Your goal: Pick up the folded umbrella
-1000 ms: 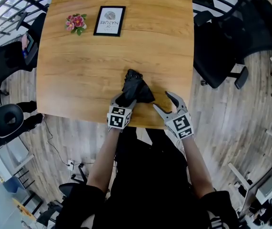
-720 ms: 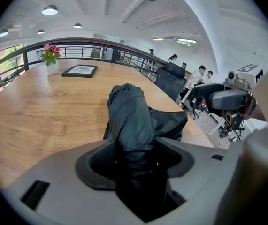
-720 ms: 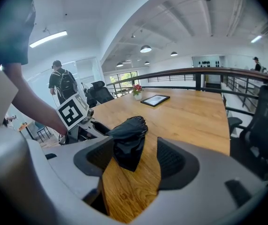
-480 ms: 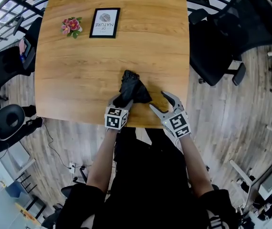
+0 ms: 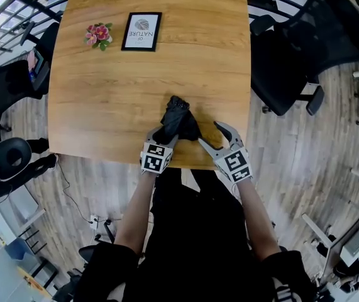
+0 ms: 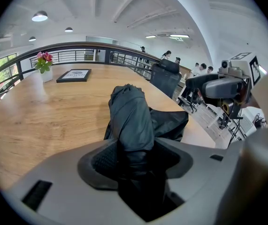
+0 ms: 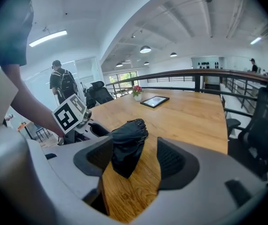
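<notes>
Working at the desk's [image 5: 104,93] near edge, with wide bare wood beyond and chairs [image 5: 292,49] off its right side. Gripping the folded umbrella [image 5: 178,119] there in the left gripper [image 5: 165,133], jaws just closed in, pads on fabric. Holding the right gripper [image 5: 210,133] spread and empty at that same edge. Seemingly grasped; lifting left, straight up, unobstructed.
</notes>
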